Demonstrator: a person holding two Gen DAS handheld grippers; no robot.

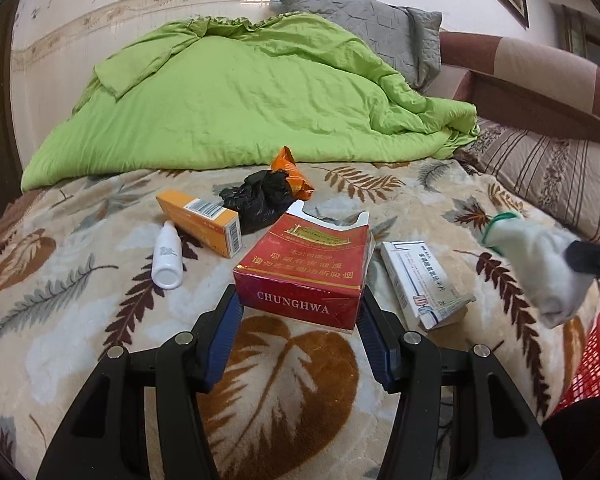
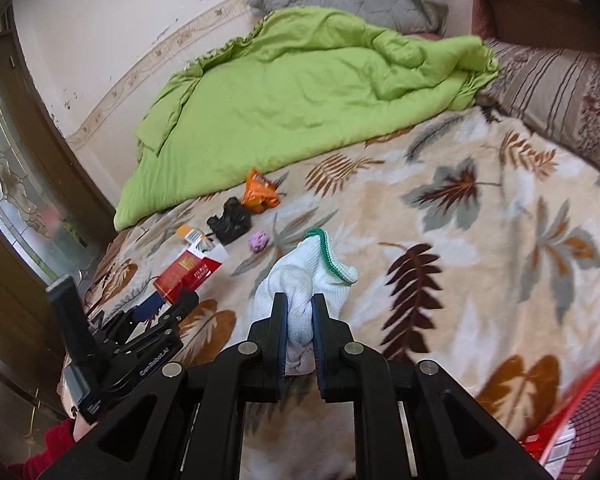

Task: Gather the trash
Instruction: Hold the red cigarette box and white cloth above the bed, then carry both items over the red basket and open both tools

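Observation:
A red cigarette box [image 1: 300,272] with its torn top open sits between the blue pads of my left gripper [image 1: 299,310], which is shut on its near end just over the leaf-patterned blanket [image 1: 80,320]. The same box [image 2: 186,274] and the left gripper [image 2: 160,308] show at the left of the right wrist view. My right gripper [image 2: 299,304] is shut on a white knit glove [image 2: 304,280] with a green cuff, held above the blanket. That glove [image 1: 540,264] hangs at the right edge of the left wrist view.
On the blanket lie an orange carton [image 1: 204,220], a white bottle [image 1: 167,258], a black plastic bag [image 1: 260,200], an orange wrapper [image 1: 292,172], a white medicine box [image 1: 424,284] and a purple ball [image 2: 259,241]. A red basket [image 2: 580,420] stands near right. A green quilt [image 1: 240,92] lies behind.

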